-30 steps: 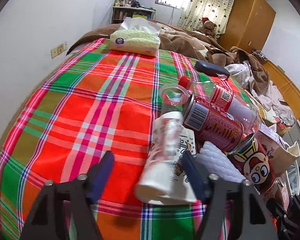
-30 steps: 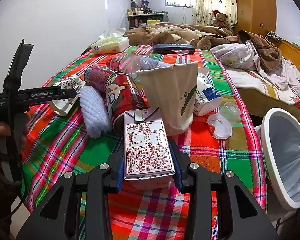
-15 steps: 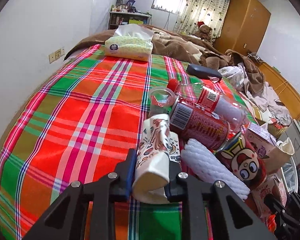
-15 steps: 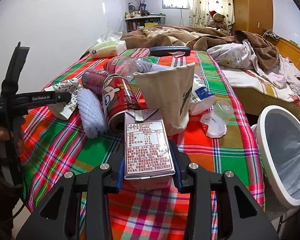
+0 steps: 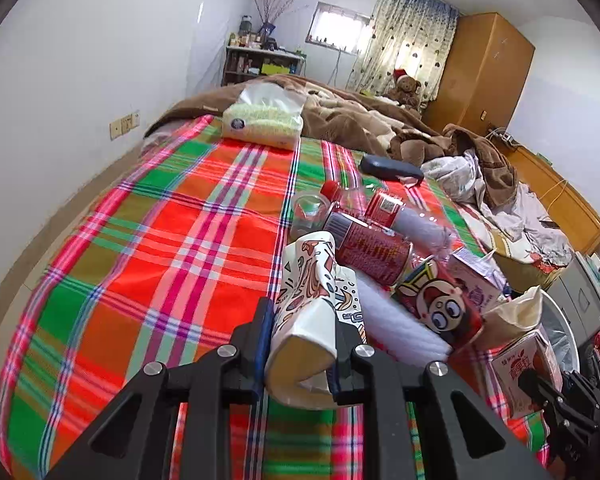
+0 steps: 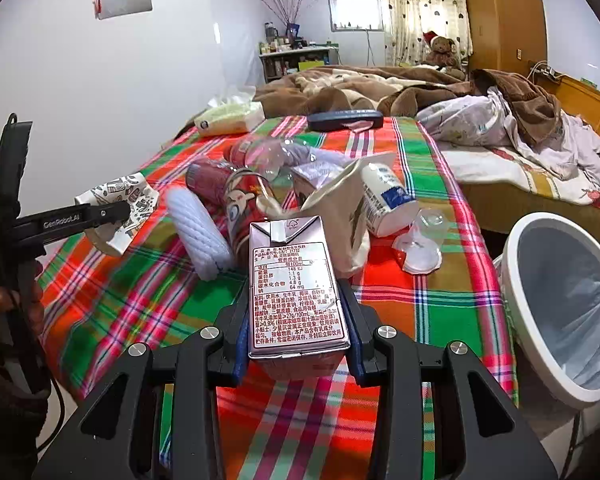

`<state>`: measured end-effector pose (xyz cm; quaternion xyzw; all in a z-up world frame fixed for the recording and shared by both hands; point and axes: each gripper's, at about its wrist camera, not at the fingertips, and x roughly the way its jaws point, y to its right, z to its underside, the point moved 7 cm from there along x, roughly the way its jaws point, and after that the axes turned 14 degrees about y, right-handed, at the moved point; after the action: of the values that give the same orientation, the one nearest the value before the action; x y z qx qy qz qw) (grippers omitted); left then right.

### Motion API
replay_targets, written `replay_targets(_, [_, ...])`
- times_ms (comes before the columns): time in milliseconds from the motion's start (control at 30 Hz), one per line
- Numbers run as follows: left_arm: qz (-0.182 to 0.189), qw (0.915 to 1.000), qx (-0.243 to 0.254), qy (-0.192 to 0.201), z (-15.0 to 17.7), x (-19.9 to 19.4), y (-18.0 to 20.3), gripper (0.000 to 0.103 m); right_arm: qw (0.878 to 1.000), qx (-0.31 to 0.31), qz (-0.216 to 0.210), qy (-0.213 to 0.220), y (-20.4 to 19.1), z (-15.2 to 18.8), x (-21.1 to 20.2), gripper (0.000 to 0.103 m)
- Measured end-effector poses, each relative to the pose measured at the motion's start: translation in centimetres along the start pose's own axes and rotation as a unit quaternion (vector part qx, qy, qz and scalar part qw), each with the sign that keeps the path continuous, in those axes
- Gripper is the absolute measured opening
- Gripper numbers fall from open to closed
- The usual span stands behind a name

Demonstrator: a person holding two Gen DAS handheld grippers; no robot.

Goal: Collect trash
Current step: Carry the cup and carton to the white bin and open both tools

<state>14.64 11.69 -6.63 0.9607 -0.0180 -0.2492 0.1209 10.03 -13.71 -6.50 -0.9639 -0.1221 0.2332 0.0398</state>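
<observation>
My left gripper point(image 5: 300, 340) is shut on a squashed patterned paper cup point(image 5: 308, 312) and holds it above the plaid cloth; it also shows in the right wrist view point(image 6: 120, 204). My right gripper point(image 6: 298, 320) is shut on a pink drink carton point(image 6: 296, 288), lifted over the cloth. A white bin point(image 6: 560, 312) with a clear liner stands to the right of the table. A trash pile lies on the cloth: a red can point(image 6: 240, 204), white foam netting point(image 6: 198, 232), a beige paper bag point(image 6: 340, 216), a milk bottle point(image 6: 384, 196), a clear plastic bottle point(image 5: 380, 208).
A tissue pack point(image 5: 264, 122) and a dark glasses case point(image 6: 344, 119) lie at the far end of the plaid-covered table point(image 5: 140, 248). A bed with heaped blankets and clothes point(image 6: 500, 128) is behind and to the right. A white wall runs along the left.
My left gripper shut on the patterned paper cup and lifted it off the cloth. My right gripper kept hold of the pink carton and rose slightly.
</observation>
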Motion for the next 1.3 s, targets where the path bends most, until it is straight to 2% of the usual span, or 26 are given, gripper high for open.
replay_targets(100, [-0.008,0.9999,0.003,0.012,-0.5,-1.4,0.0,0.023,1.0,0.001,0.001,0.008,0.2,-0.3,-0.5,0.039])
replay_targets(267, [0.005,0.9997,0.008,0.023,-1.1,-3.5,1.4,0.023,1.0,0.009,0.007,0.02,1.2,-0.8,-1.4,0.039])
replay_targets(433, [0.036,0.9987,0.024,0.027,-1.3,-4.5,4.8,0.023,0.999,0.012,0.02,0.031,2.5,-1.0,-2.5,0.039])
replay_targets(633, [0.089,0.9946,0.05,0.02,-0.6,-4.8,10.7,0.023,0.997,0.029,0.053,0.044,5.4,-1.4,-3.9,0.039])
replay_targets(933, [0.164,0.982,0.093,0.006,0.8,-4.4,19.9,0.023,0.99,0.053,0.12,0.056,10.6,-1.7,-5.7,0.039])
replay_targets(1300, [0.24,0.9585,0.151,-0.027,3.6,-2.0,31.3,0.023,0.977,0.082,0.19,0.053,17.8,-1.7,-6.2,0.039])
